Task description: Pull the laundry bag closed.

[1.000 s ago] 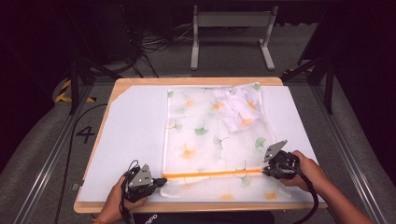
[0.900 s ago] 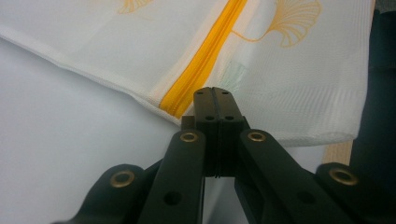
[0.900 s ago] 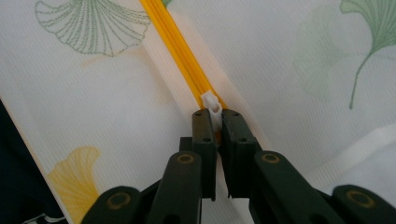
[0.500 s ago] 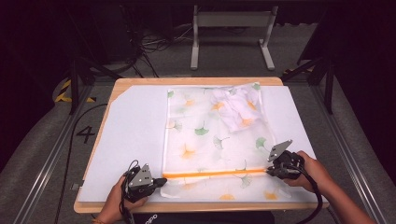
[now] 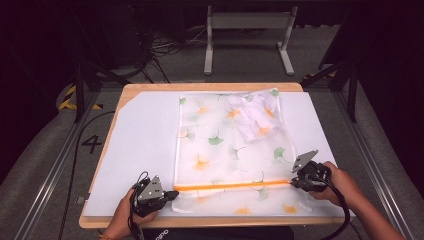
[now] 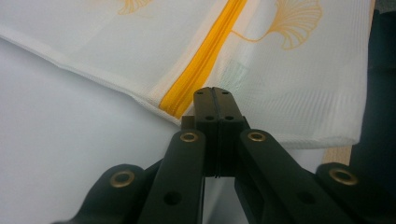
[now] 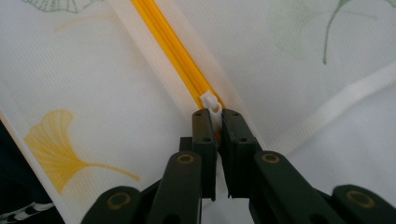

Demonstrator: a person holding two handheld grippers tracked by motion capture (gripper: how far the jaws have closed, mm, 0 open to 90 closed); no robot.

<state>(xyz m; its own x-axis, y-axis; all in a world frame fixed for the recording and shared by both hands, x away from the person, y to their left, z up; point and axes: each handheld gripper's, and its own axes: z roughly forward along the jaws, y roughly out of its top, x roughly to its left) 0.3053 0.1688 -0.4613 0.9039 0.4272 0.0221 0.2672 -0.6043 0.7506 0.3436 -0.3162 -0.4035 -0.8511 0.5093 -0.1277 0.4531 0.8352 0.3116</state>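
High view: a white mesh laundry bag printed with green and orange ginkgo leaves (image 5: 227, 145) lies flat on the white-covered tabletop (image 5: 145, 145), in the middle and lower middle of the frame, with a bundle of white cloth (image 5: 252, 117) inside its upper right part. An orange zipper (image 5: 232, 186) runs across its near end. The left gripper (image 5: 170, 195) sits at the zipper's left end, lower left of the frame; the right gripper (image 5: 295, 181) sits at its right end, lower right. The zipper looks shut along its whole length from here, so I judge the zipping step to be at or near its finish.

Left gripper view: the left gripper (image 6: 215, 95) has its jaws pressed fully together at the bag's corner hem, just beside the zipper's end (image 6: 187, 88). It seems to pinch the fabric edge, though the grip itself is hidden.

Right gripper view: the right gripper (image 7: 214, 114) is nearly closed, clamped on the small white zipper pull (image 7: 211, 103) in the centre of the frame, a detail too small to see from above. The next move likely calls for releasing the pull, then letting go of the corner without dragging the bag.
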